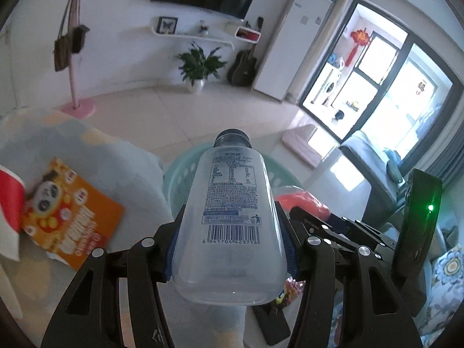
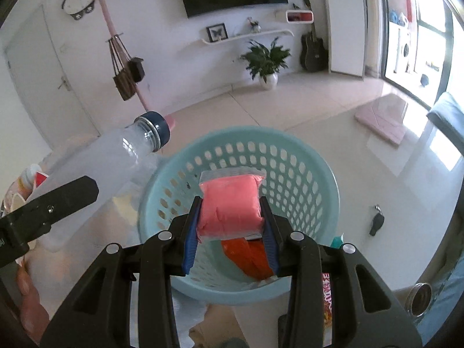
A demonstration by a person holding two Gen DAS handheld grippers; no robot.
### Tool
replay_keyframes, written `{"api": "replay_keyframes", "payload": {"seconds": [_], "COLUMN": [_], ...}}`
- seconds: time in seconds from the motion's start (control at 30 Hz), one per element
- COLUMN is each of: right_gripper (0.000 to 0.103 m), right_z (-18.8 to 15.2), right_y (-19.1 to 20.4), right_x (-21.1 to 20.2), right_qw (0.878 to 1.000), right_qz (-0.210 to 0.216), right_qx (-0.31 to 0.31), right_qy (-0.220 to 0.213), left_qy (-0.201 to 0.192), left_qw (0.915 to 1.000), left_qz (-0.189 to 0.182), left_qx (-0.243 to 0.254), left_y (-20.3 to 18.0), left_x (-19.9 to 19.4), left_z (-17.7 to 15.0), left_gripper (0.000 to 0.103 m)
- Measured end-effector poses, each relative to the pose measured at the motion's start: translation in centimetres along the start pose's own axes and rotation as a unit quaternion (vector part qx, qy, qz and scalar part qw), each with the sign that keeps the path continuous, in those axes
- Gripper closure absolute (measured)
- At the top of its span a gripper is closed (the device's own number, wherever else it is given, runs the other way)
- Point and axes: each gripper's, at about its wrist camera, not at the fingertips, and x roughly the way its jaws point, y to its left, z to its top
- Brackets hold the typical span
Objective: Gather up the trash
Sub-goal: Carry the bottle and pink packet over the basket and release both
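We squeeze a clear plastic bottle (image 1: 232, 220) in our left claw (image 1: 230, 246) and a soft pink packet (image 2: 230, 207) in our right claw (image 2: 230, 226), both half open, over the round pale-green holey basket (image 2: 324, 174) so they can drop in.

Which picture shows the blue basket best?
The right wrist view: the basket sits almost whole, open mouth and holes clear. In the left wrist view only bits of its rim peek from behind the bottle.

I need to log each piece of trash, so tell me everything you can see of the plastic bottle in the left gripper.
The plastic bottle is clear, looks empty, and has a dark blue screw cap. Black text, a table and a barcode are printed on its side. The left gripper clamps its lower body between blue pads, neck pointing away, tilted above the edge of the teal basket.
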Motion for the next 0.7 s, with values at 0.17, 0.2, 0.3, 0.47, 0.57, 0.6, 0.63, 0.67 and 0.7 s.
{"api": "replay_keyframes", "payload": {"seconds": [0.17,0.2,0.3,0.47,0.57,0.6,0.63,0.67,0.7], "right_gripper": [0.066,0.066,0.063,0.061,0.061,0.061,0.061,0.061,0.061], "right_z": [-0.1,-0.2,-0.1,-0.2,0.0,0.0,0.0,0.1,0.1], "right_y": [-0.8,-0.8,-0.7,-0.3,-0.3,-0.2,0.0,0.3,0.6], "right_x": [1.2,1.4,1.8,1.5,1.3,1.1,0.9,0.7,0.6], "right_qw": [1.000,1.000,0.999,1.000,1.000,1.000,1.000,1.000,1.000], "right_qz": [0.006,0.008,0.014,0.014,0.014,0.015,0.015,0.016,0.016], "right_qx": [0.015,0.014,0.012,0.009,0.008,0.007,0.005,0.002,0.000], "right_qy": [0.014,0.019,0.026,0.023,0.019,0.018,0.016,0.014,0.013], "left_qy": [0.009,0.007,0.001,-0.009,-0.015,-0.017,-0.020,-0.022,-0.025], "left_qw": [0.9999,0.9999,0.9999,0.9997,0.9997,0.9996,0.9996,0.9995,0.9994], "left_qz": [0.012,0.012,0.016,0.017,0.019,0.019,0.019,0.019,0.019], "left_qx": [-0.001,-0.003,-0.006,-0.012,-0.010,-0.010,-0.010,-0.010,-0.011], "left_y": [0.4,0.6,0.8,1.0,0.7,0.6,0.5,0.5,0.5], "left_x": [0.8,0.7,0.3,-0.6,-1.0,-1.2,-1.4,-1.6,-1.9], "left_z": [-0.2,-0.2,-0.1,0.3,0.5,0.6,0.6,0.6,0.6], "left_gripper": [0.045,0.039,0.035,0.035,0.035,0.035,0.035,0.035,0.035]}}
